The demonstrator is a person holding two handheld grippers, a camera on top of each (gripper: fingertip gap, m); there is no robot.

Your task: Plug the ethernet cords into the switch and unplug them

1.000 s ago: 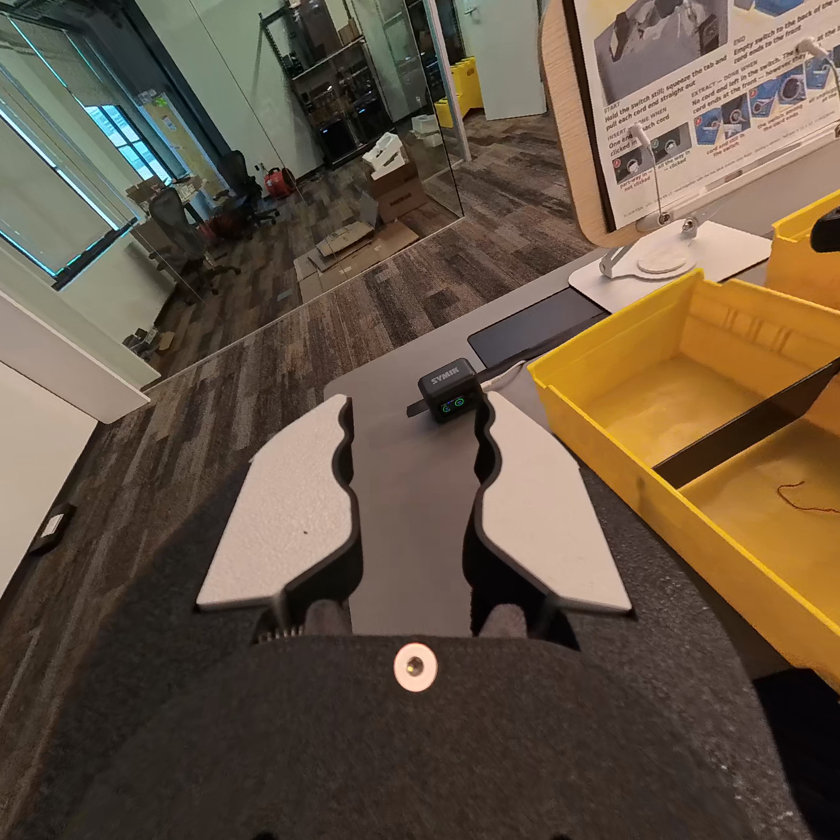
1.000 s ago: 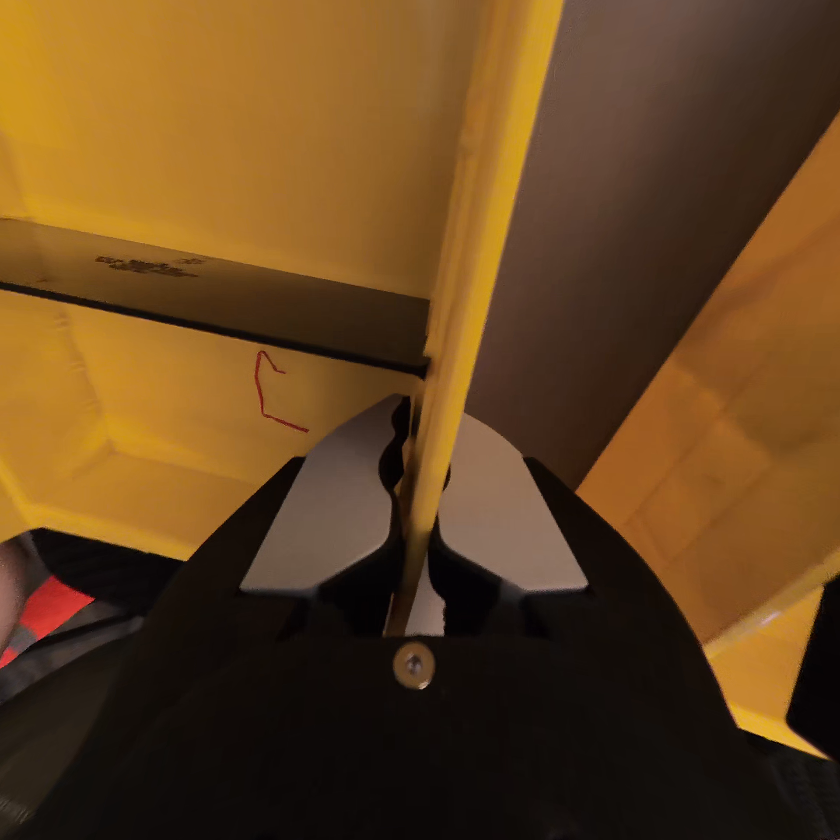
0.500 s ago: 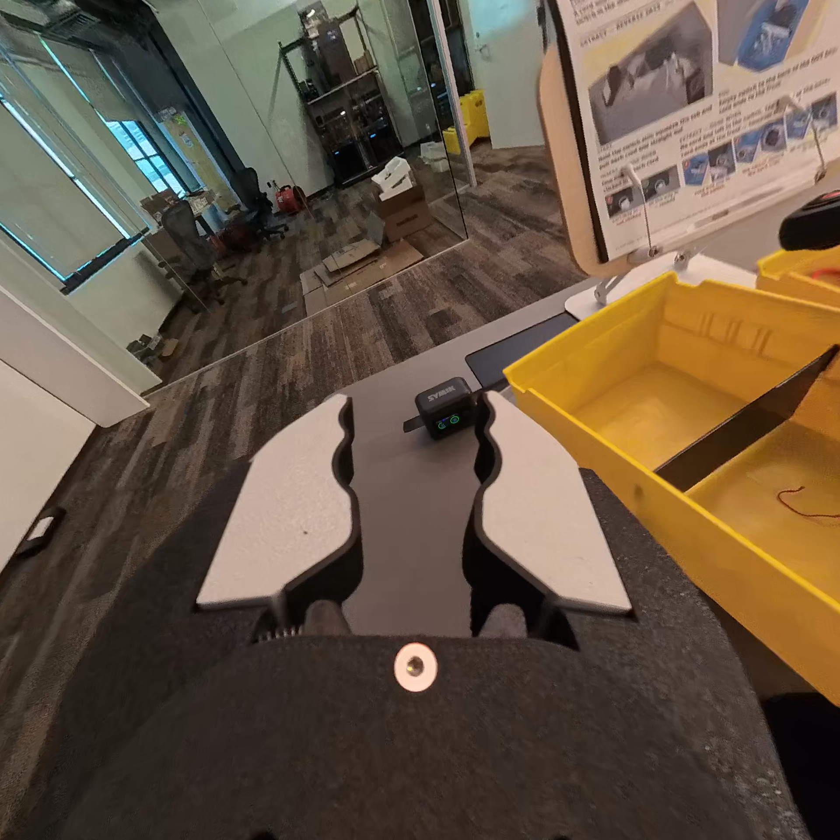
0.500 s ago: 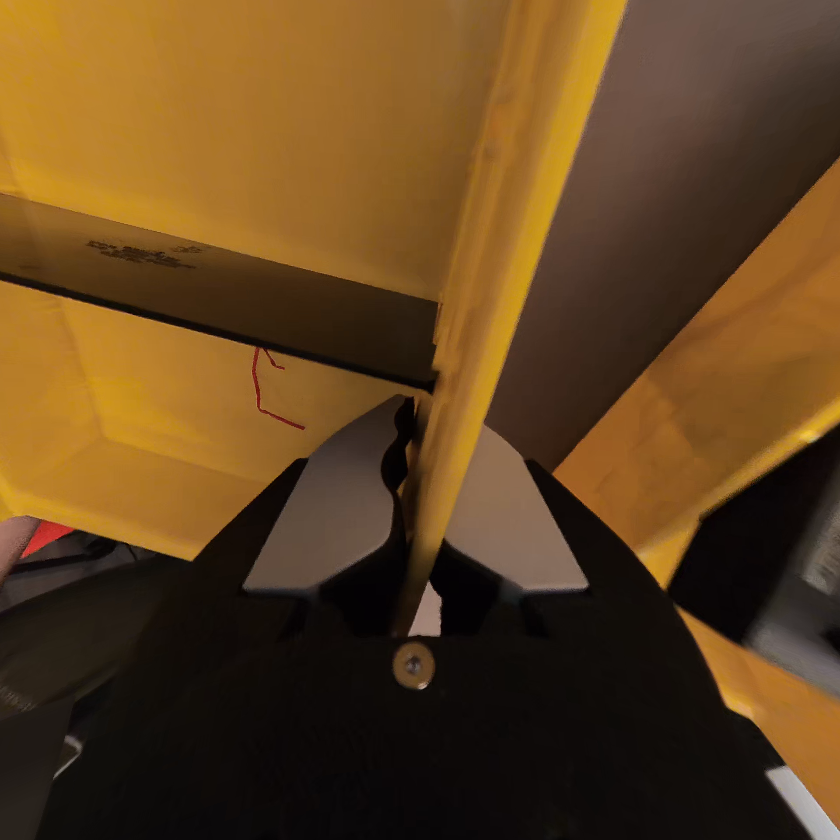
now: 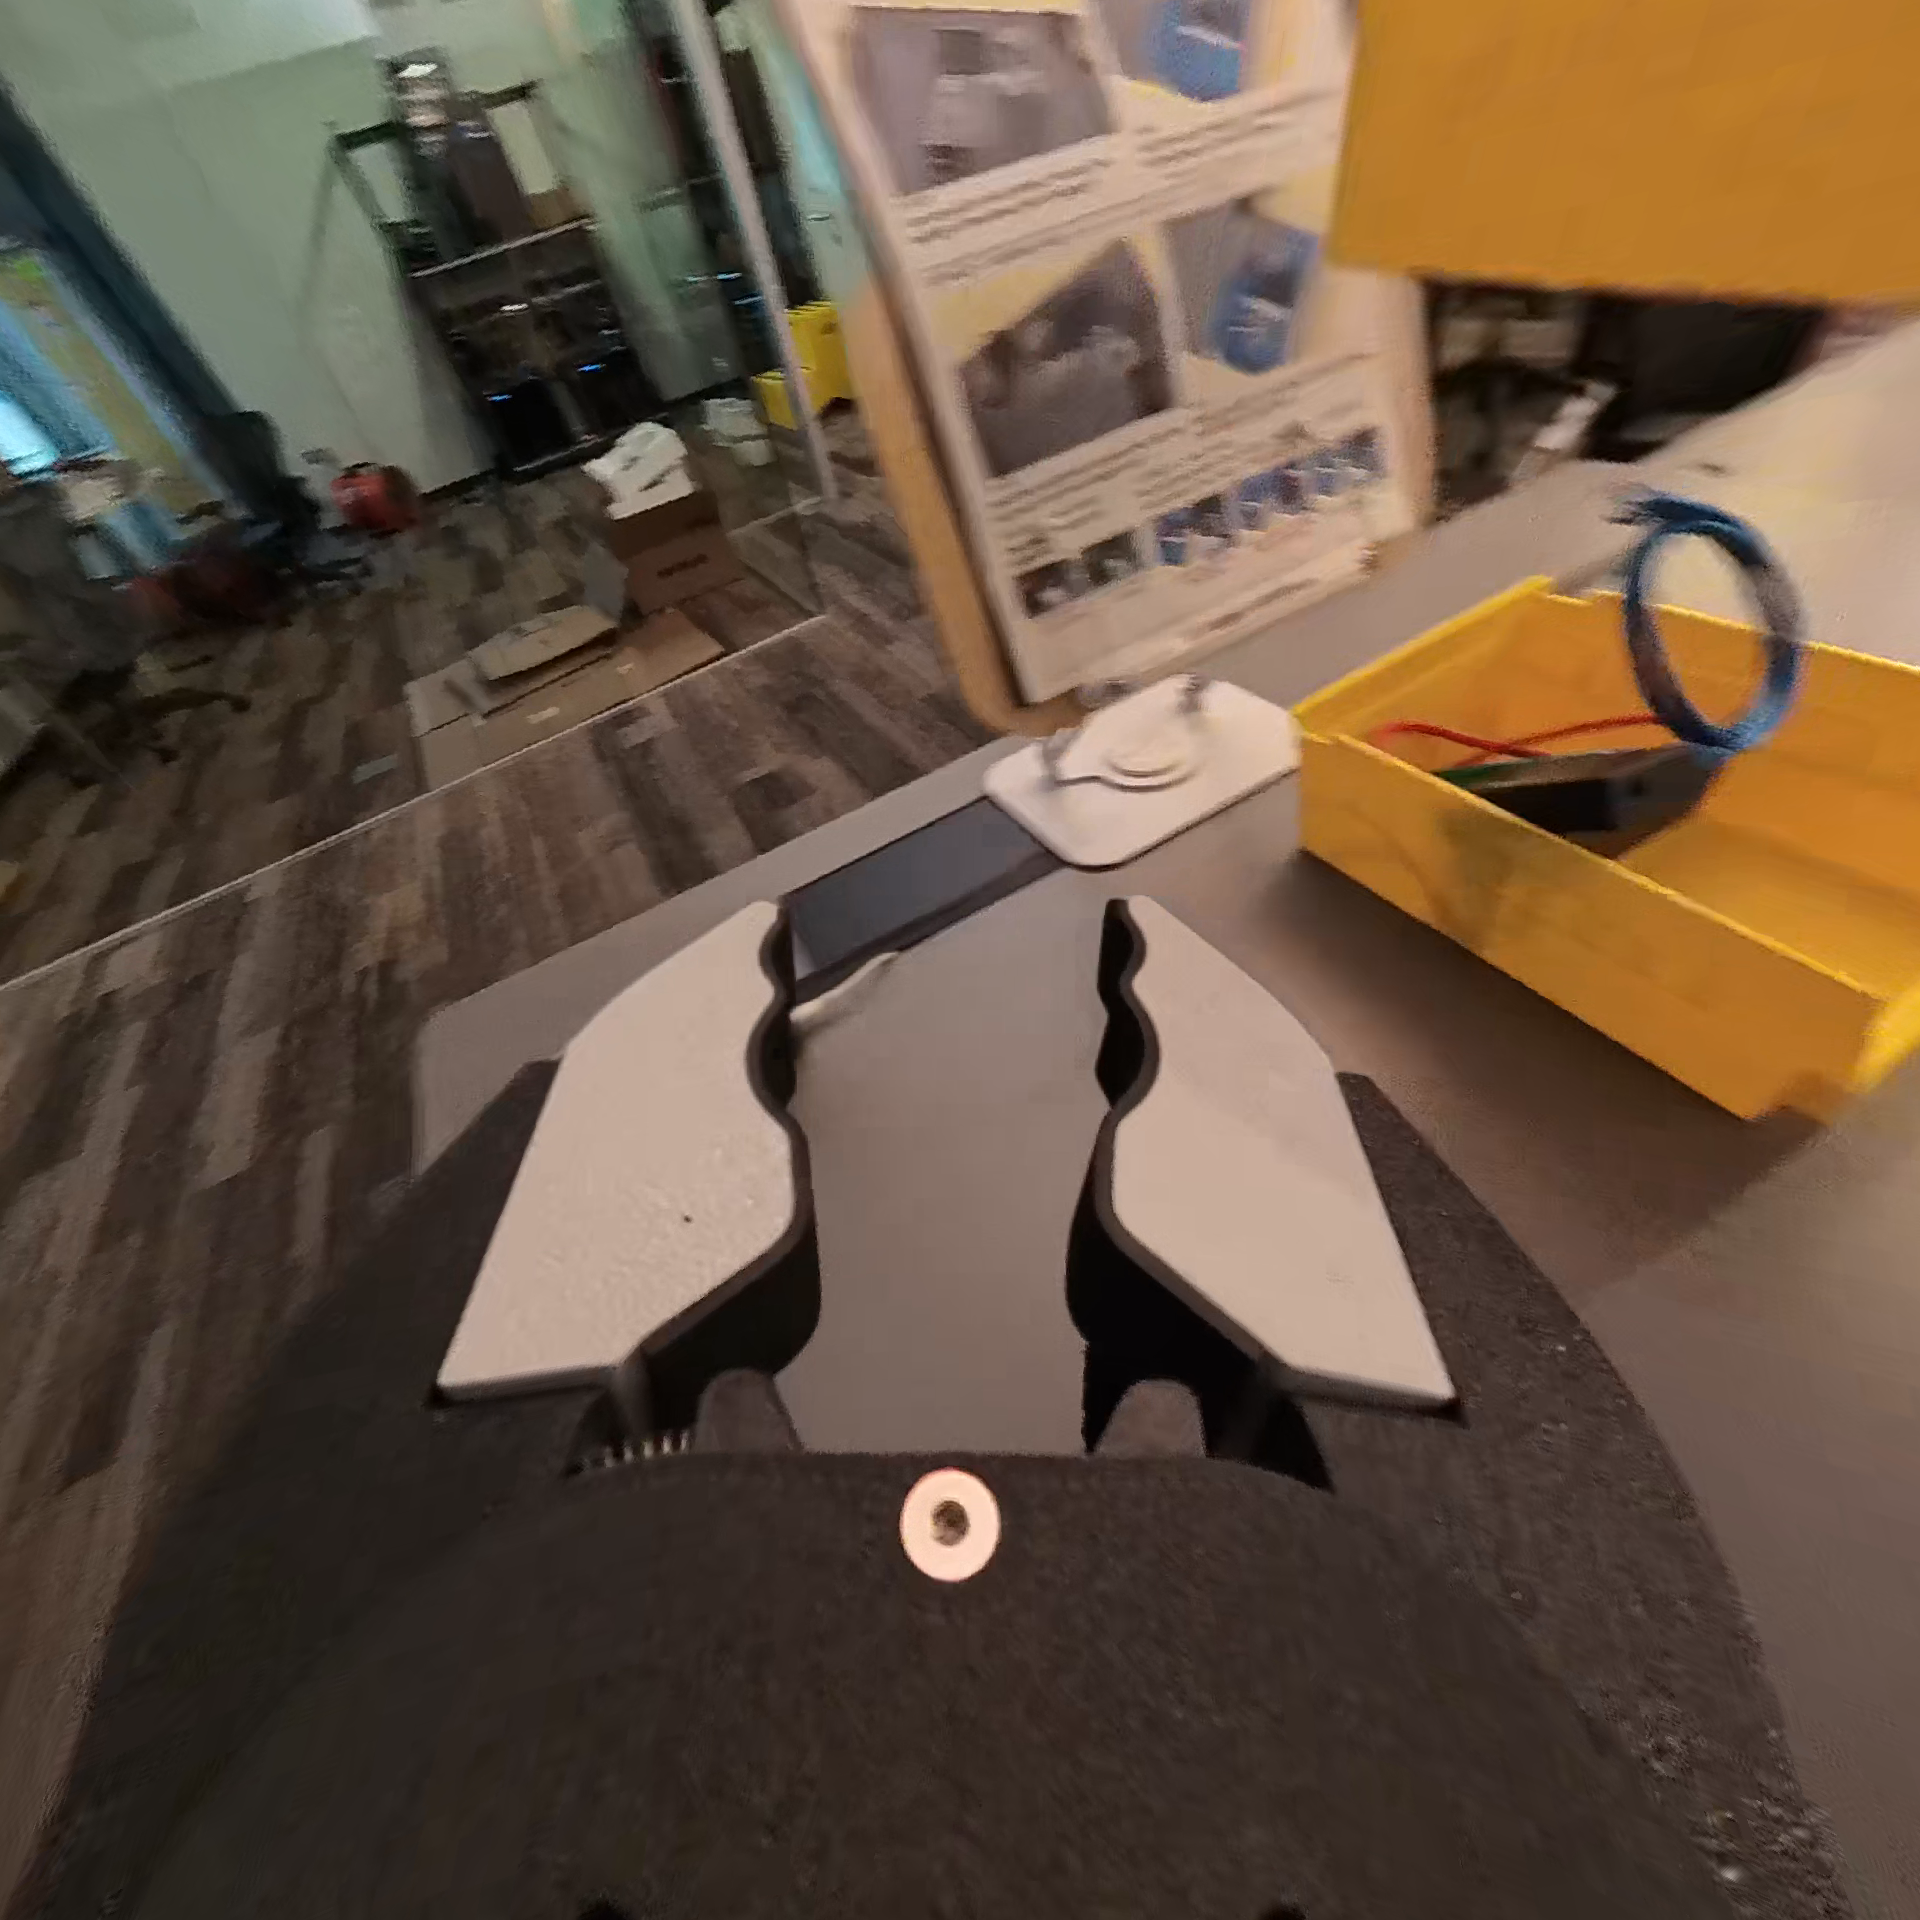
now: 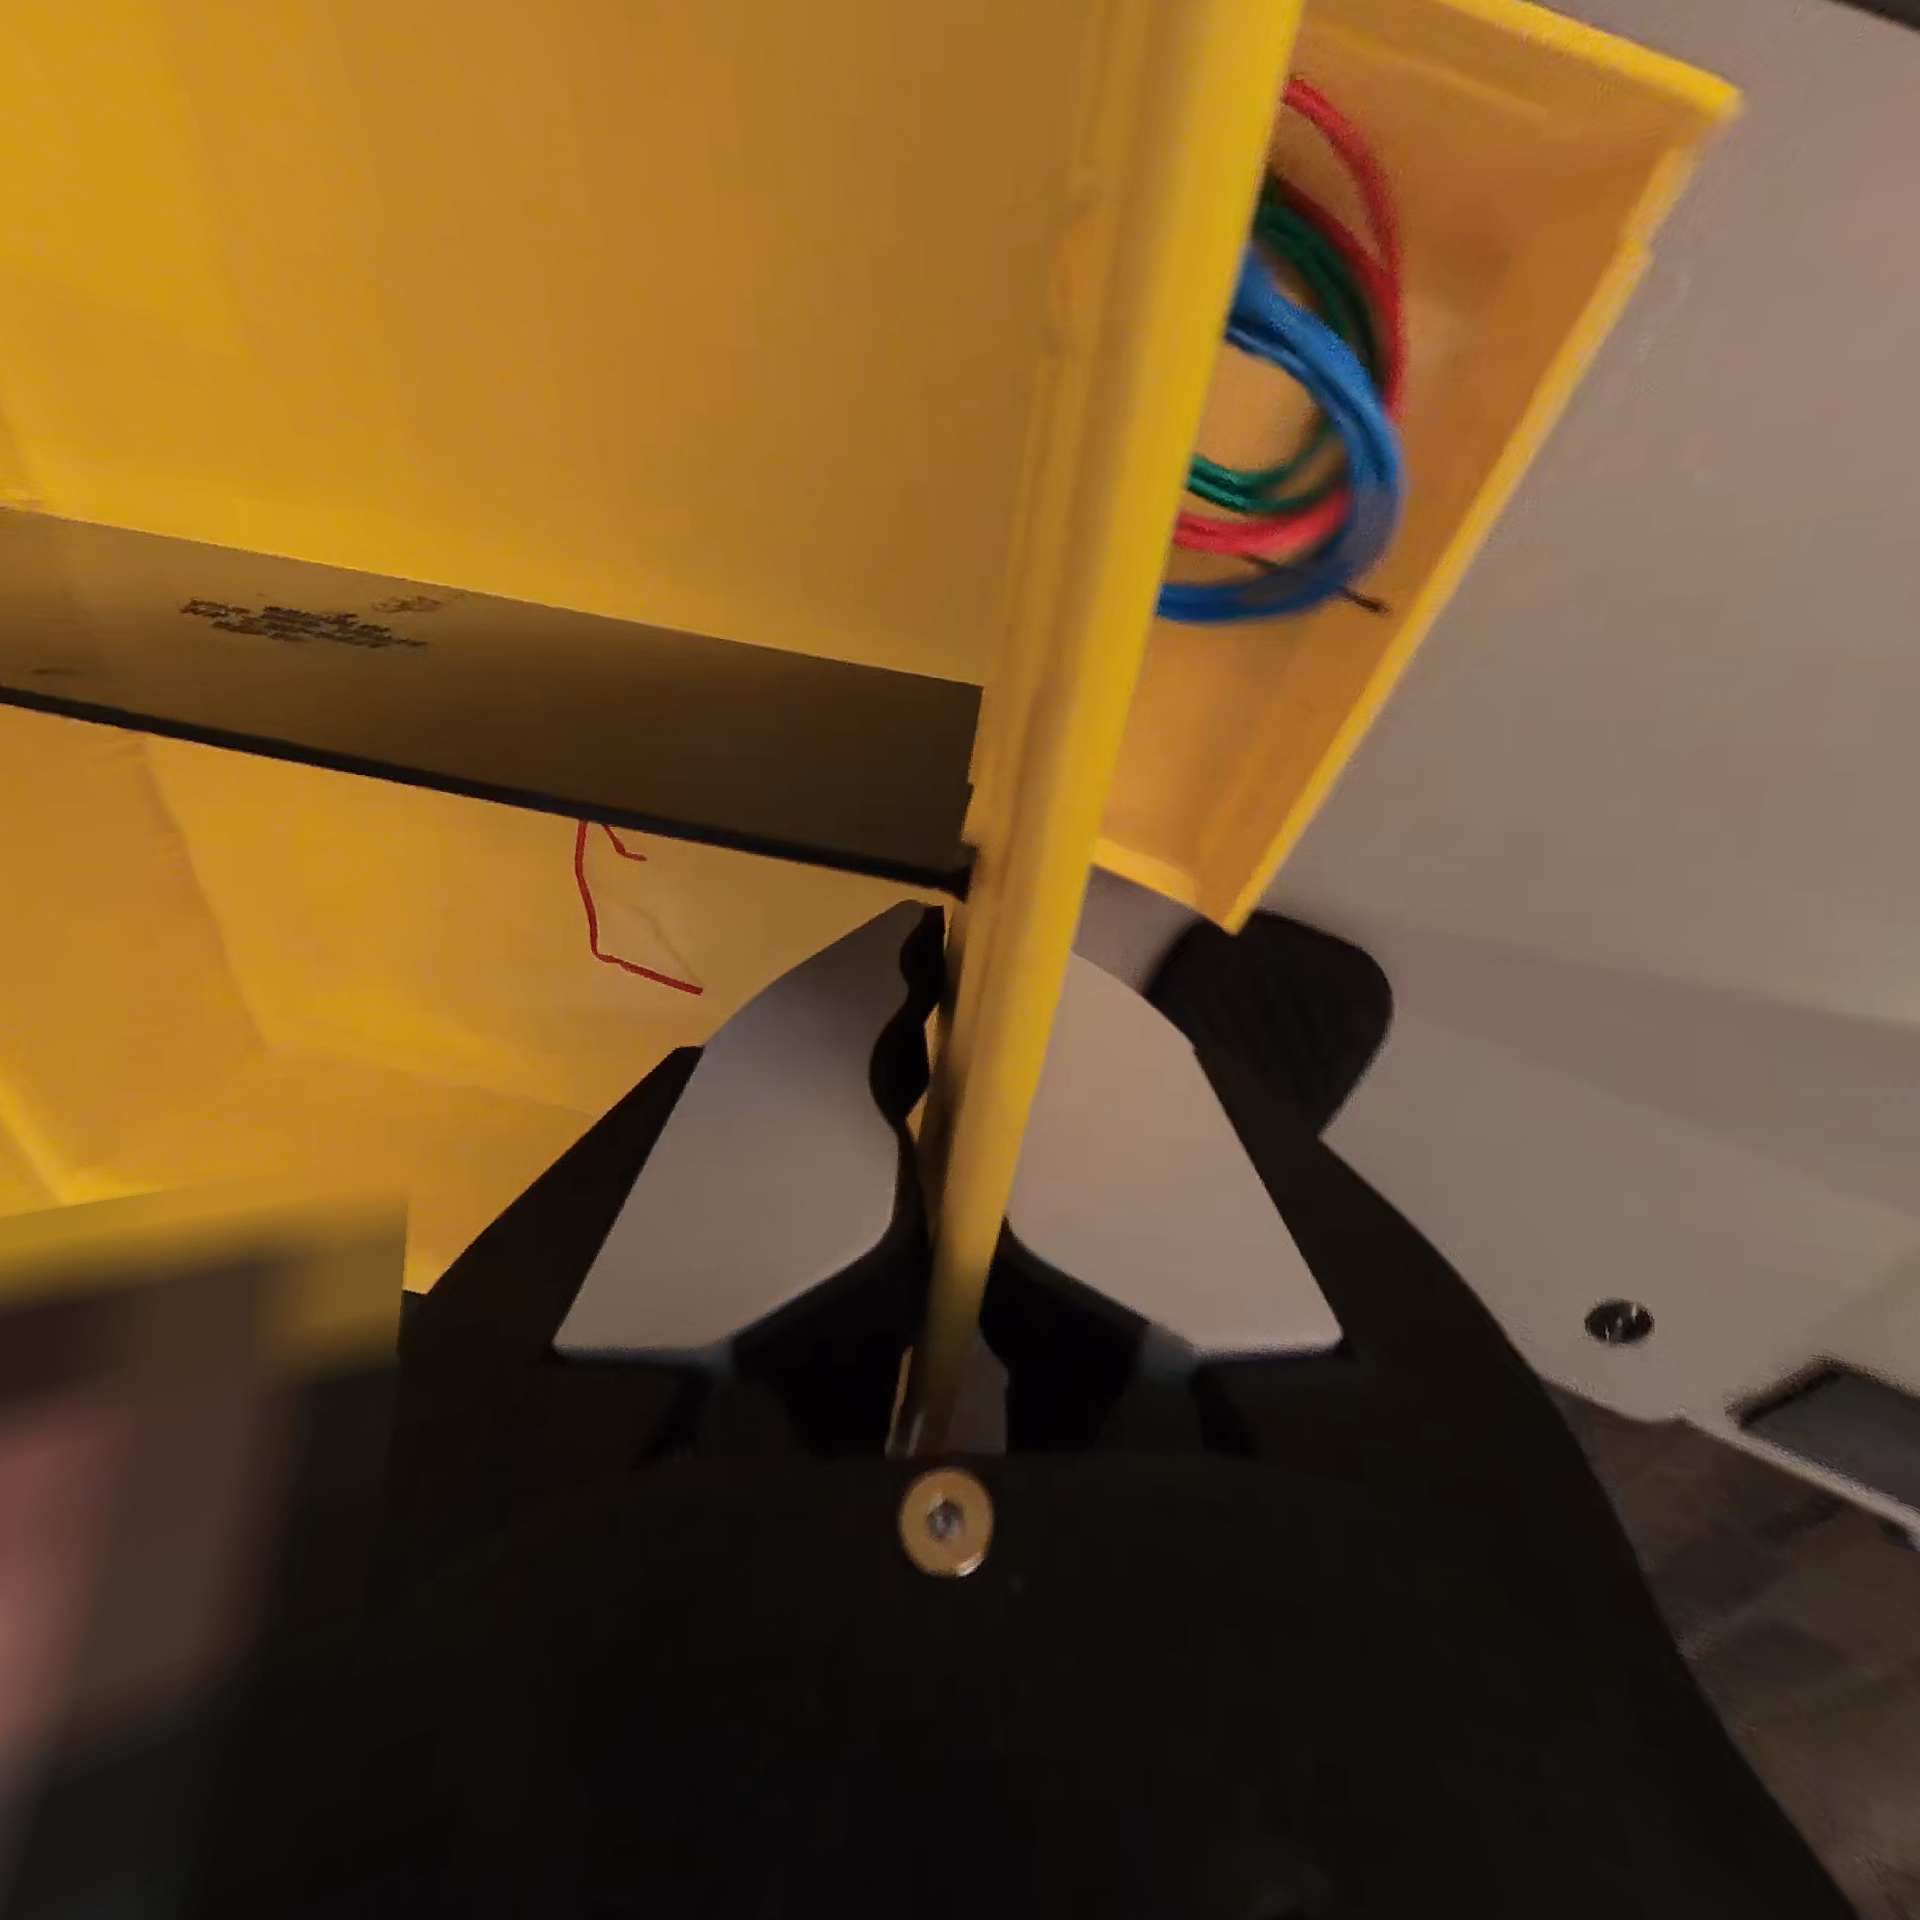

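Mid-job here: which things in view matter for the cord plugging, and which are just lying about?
Job: blue cord, red cord, green cord, black box (likely the switch), their yellow bin, divided bin, right gripper (jaws shut on it), left gripper (jaws open).
Lying about: instruction board, black pad, cardboard boxes.

Instruction board [image 5: 1132,343] on white stand [image 5: 1143,774], yellow bins [image 5: 1621,935] on grey table [image 5: 1558,1247].

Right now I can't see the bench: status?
Left gripper open, empty, above the table. Right gripper shut on the lifted yellow bin wall. Cords coiled in second bin. Switch unconfirmed.
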